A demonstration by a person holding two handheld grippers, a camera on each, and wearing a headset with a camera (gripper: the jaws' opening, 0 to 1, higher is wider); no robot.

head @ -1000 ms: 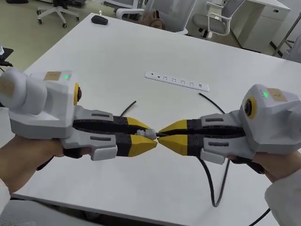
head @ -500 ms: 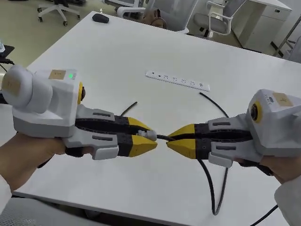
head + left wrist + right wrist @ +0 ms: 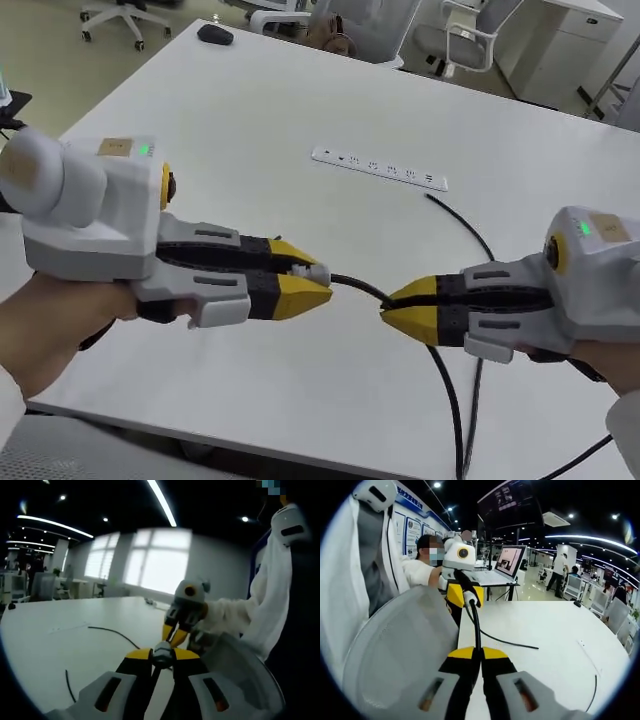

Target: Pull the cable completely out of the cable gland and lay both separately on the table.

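- Table [image 3: 300,120]: white; both grippers held above its near edge.
- L gripper [image 3: 322,283]: jaws clamped on white cable gland [image 3: 312,272].
- R gripper [image 3: 388,305]: jaws pinch black cable [image 3: 358,286]; now farther from L gripper than 0.5 s ago.
- Cable: longer stretch exposed btw. gland & R jaws; remainder trails on table.

Most of cable gland [image 3: 314,271] hidden betw. fingers [image 3: 295,292] of left gripper [image 3: 323,279]; cable [image 3: 358,285] cut off at btm edge.

Black cable [image 3: 358,286], pale grey cable gland [image 3: 313,270], yellow-tipped left gripper [image 3: 322,284] and right gripper [image 3: 386,306], white table [image 3: 280,120].
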